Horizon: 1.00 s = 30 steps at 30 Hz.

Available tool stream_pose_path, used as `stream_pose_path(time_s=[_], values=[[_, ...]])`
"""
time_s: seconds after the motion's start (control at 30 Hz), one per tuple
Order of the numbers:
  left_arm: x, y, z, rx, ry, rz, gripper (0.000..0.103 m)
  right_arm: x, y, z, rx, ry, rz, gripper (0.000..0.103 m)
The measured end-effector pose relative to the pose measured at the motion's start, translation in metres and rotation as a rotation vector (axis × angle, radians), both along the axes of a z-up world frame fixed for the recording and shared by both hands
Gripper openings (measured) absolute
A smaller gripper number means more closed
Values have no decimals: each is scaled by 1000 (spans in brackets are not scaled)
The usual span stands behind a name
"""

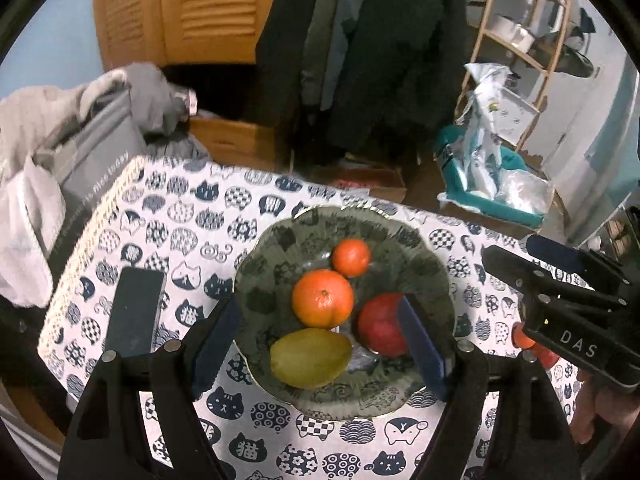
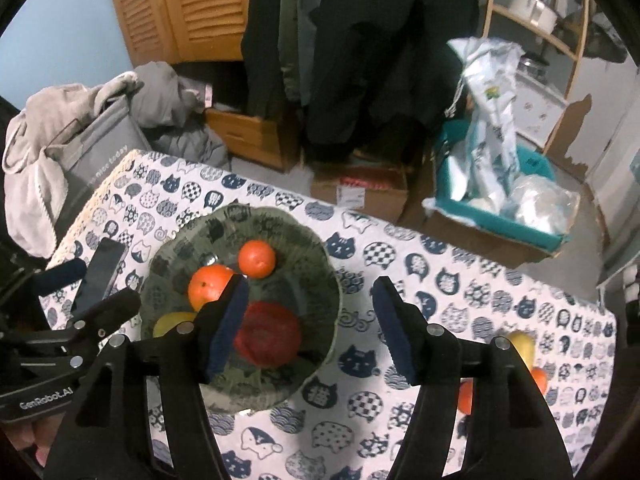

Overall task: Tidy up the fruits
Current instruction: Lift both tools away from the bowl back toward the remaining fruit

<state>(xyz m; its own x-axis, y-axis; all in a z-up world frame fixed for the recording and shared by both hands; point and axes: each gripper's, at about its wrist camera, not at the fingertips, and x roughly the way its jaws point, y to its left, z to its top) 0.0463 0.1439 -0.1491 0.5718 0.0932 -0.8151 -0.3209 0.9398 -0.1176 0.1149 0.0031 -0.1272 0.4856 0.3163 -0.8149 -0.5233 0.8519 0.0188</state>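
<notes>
Four fruits on the plate, both grippers empty above it

The green plate point(image 1: 420, 248) on the cat-print cloth point(image 2: 460, 280) carries two oranges, a red apple point(image 2: 267, 336) and a yellow-green pear point(image 1: 310, 358). The left gripper point(image 1: 320, 348) hangs spread wide over the fruit, gripping nothing. The right gripper point(image 2: 310, 328) stands parted and empty, the apple below by its left finger, clear of the pads

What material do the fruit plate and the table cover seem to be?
Plate: probably glazed ceramic; glossy green surface with printed pattern, scalloped pale rim, small reflections. Table cover: looks like printed fabric or coated cloth; matte, cat-face print, woven-looking edge. Uncertain.
</notes>
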Motion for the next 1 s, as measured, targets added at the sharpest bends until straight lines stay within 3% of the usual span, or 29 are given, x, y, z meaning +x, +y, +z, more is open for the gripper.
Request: stream_pose_path(time_s=[0.47,0.63,1.0], values=[[-25,-22,53,23,-141,-39,81,-30,-42,58,49,-122,-46,67],[-34,-34,71,48,-189,-66,83,-43,-58,79,72,-177,-57,77],[-50,-67,105,94,-282,-139,86,-72,-103,113,94,-283,-81,80]])
